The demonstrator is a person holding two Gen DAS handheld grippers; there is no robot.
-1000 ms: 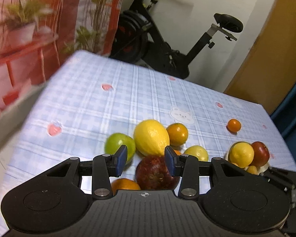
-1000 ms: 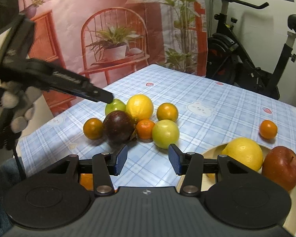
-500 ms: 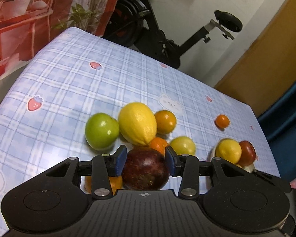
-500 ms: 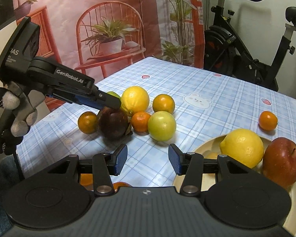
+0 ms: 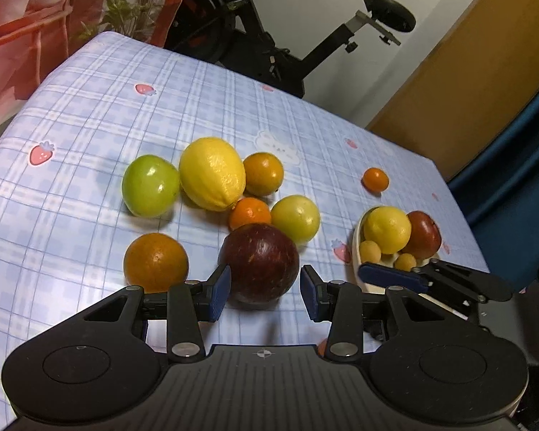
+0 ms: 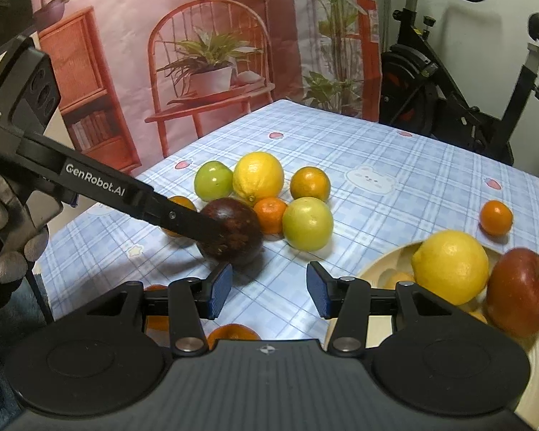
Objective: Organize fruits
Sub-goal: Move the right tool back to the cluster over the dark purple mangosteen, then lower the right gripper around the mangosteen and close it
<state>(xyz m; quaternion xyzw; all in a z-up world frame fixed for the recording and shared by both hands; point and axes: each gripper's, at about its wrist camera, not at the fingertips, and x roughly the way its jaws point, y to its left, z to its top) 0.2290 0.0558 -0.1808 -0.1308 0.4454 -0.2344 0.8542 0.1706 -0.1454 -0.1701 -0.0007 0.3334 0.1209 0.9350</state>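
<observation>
Step in hand: the left hand-held gripper (image 5: pixel 265 291) approaches the dark red fruit (image 5: pixel 258 261), which lies on the tabletop (image 5: pixel 90 115) in front of the loose fruit cluster.
Left hand-held gripper state: the jaws stand apart, one on each side of the dark red fruit; from the left wrist view a gap seems to remain on both sides, so I judge it is not clamped yet.
Right hand-held gripper (image 6: pixel 266 289) state: the jaws are apart and hold nothing; it hovers over the tabletop beside the plate (image 6: pixel 384 269).
Goal place: the plate already carries a lemon (image 6: pixel 451 265), a red apple (image 6: pixel 521 292) and small yellow fruits.
How to do it well: bring the pads to the widest part of the round fruit before closing, because it can slip or roll.
Neighbours: the mandarin (image 5: pixel 249 212) and the pale green fruit (image 5: pixel 295 218) lie just behind, so lift upward first, do not push forward.
Writing: "GenRobot.AI" stands in white on the arm of the left hand-held gripper, seen in the right wrist view; letters "AS" are on its body, and the smaller lines below are not readable.
</observation>
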